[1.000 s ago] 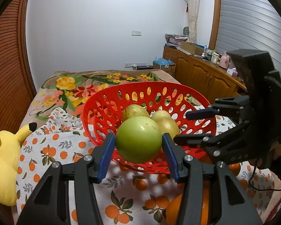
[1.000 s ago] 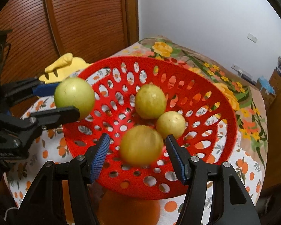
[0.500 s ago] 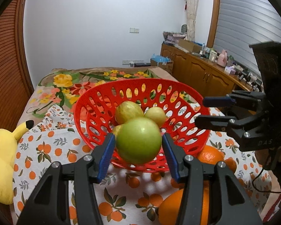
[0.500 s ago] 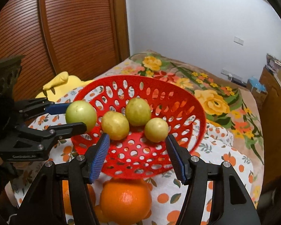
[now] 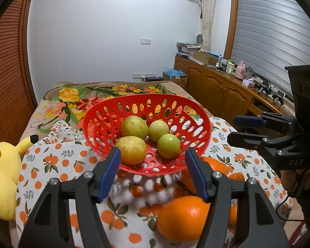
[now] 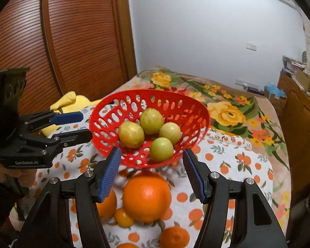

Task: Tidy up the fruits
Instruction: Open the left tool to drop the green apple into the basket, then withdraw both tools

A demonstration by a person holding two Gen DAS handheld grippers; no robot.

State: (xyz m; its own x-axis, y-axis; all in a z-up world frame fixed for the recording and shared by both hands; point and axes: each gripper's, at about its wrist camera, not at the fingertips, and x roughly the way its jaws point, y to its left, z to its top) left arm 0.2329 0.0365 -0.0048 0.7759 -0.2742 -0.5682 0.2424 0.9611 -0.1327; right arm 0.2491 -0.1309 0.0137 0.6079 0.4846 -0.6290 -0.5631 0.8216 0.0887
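Note:
A red perforated basket (image 5: 97, 122) (image 6: 188, 105) stands on an orange-print cloth and holds several yellow-green fruits, among them a green one (image 5: 168, 146) (image 6: 161, 149) at the near side. My left gripper (image 5: 153, 171) is open and empty, just in front of the basket. My right gripper (image 6: 152, 170) is open and empty too, in front of the basket and above a large orange (image 6: 146, 196). Another large orange (image 5: 183, 218) lies under the left gripper's right finger. Each gripper shows in the other's view, the right one (image 5: 243, 129) and the left one (image 6: 76, 126).
Smaller oranges (image 6: 174, 236) lie on the cloth near the front. A yellow plush toy (image 5: 2, 177) lies at the left. A floral blanket (image 6: 227, 111) covers the bed behind the basket. Wooden cabinets (image 5: 221, 91) line the right wall, a wooden door (image 6: 72, 41) the left.
My left gripper opened and let the green fruit go into the basket, then drew back. My right gripper also pulled back and up from the basket.

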